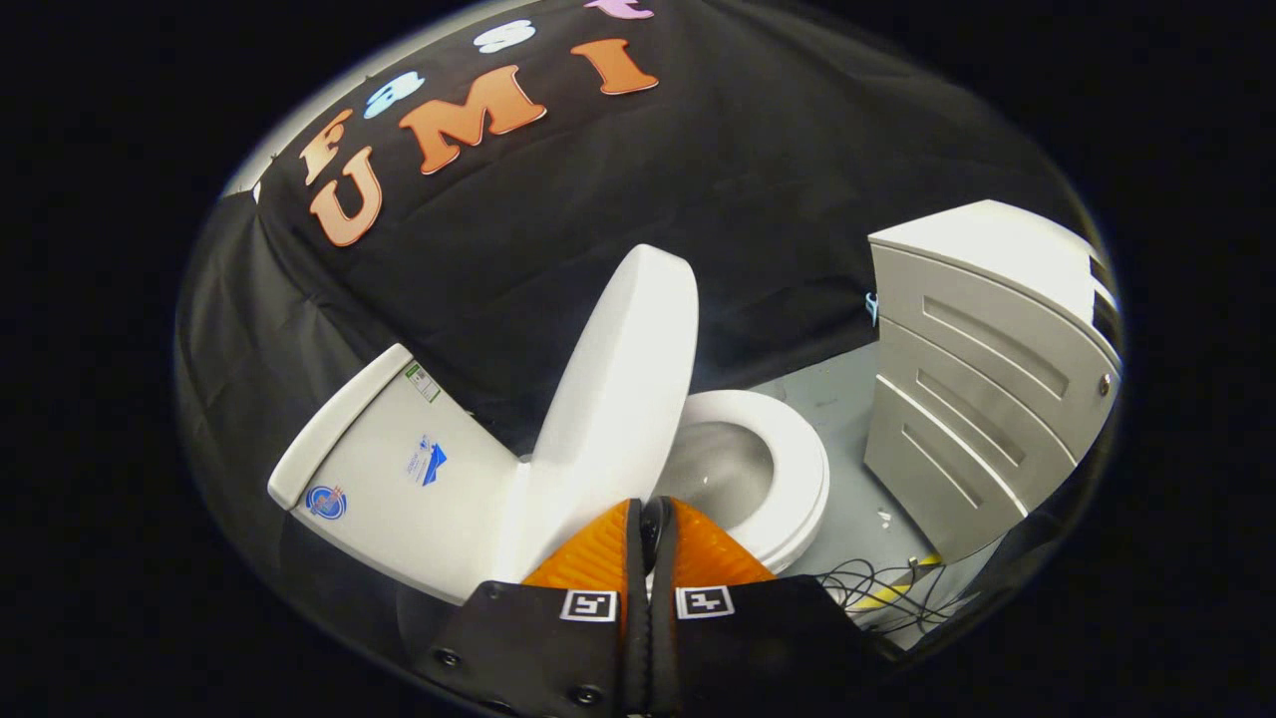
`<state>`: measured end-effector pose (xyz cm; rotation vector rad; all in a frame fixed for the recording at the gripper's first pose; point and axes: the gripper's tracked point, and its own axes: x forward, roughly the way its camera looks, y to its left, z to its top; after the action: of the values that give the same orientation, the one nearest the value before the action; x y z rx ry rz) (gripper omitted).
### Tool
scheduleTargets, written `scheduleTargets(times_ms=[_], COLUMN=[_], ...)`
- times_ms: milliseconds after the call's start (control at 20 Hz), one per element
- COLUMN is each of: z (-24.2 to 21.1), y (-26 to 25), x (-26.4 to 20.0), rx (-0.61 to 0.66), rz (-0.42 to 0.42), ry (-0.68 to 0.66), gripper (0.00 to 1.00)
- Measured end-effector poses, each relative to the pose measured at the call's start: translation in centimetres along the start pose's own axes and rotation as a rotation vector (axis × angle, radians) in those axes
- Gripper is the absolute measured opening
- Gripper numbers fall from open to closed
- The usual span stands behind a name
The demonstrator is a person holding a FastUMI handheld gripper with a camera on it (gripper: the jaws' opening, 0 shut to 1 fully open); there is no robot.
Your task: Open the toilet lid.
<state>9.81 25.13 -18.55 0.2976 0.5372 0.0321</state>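
Beyond closed gripper point(650, 519), raised toilet lid point(620, 379)

Stickers on the toilet tank point(399, 479) are too small to read; nothing else carries legible text

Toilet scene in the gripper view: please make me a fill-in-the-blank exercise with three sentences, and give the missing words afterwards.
1. The toilet lid is ____, so the bowl is uncovered.
2. The gripper has its fingers close together at the lid's ____ edge.
3. Beyond the toilet seat stands a white ____ with three fronts.

Missing words: raised; lower; drawer cabinet
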Motion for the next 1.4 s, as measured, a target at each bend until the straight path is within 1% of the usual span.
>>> scheduleTargets(times_ms=[450, 750, 1000, 1300, 1400], z=[1.9, 2.7, 2.9, 2.4, 2.1], y=[5.6, 9.7, 14.5, 19.6, 21.1], x=[-1.7, -2.6, -3.1, -3.6, -3.6], rx=[-0.167, -0.249, -0.329, -0.433, -0.443], rz=[-0.034, -0.05, -0.041, -0.074, -0.082], ry=[-0.062, -0.102, -0.14, -0.158, -0.166], gripper=[0.08, 0.08, 0.08, 0.08, 0.08])
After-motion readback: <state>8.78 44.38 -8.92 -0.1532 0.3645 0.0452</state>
